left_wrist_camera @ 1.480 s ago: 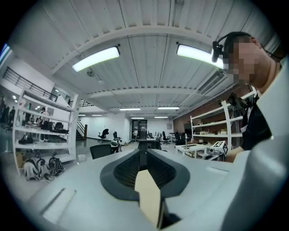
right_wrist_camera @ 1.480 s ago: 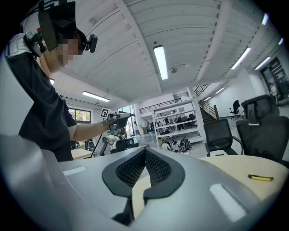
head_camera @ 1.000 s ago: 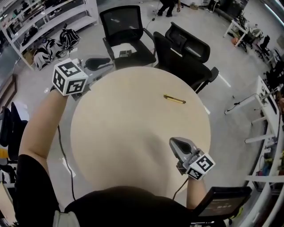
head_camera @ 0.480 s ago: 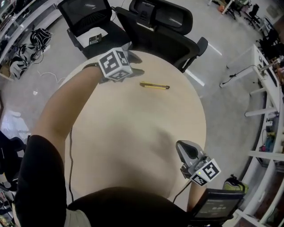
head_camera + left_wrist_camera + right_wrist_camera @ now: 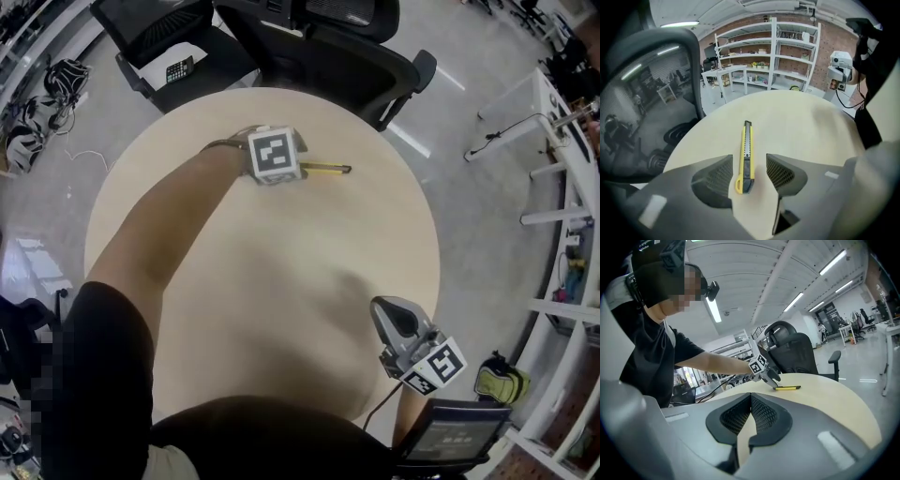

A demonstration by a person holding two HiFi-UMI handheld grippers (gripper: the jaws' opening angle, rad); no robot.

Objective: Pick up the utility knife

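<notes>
The utility knife (image 5: 746, 154), yellow with a black slider, lies flat on the round beige table (image 5: 234, 281) near its far side. In the head view only its far end (image 5: 330, 169) shows past the marker cube. My left gripper (image 5: 748, 174) points steeply down over the knife's near end. Its jaws are opening and stand one on each side of the handle, with the pads clear of it. The right gripper (image 5: 751, 401) hovers at the table's near right edge (image 5: 389, 319), tips together, nothing in it. From there the knife (image 5: 787, 388) and left gripper (image 5: 765, 371) show far off.
Black office chairs (image 5: 319, 47) stand close behind the table's far edge, one with a small keypad device (image 5: 178, 67) on its seat. Bags (image 5: 37, 112) lie on the floor at the left. White desks (image 5: 562, 141) stand to the right, a dark screen (image 5: 459, 436) by my right side.
My left arm has swung from off the table's left edge across and down to the knife, and its jaws now straddle it. The right gripper has shifted a little.
</notes>
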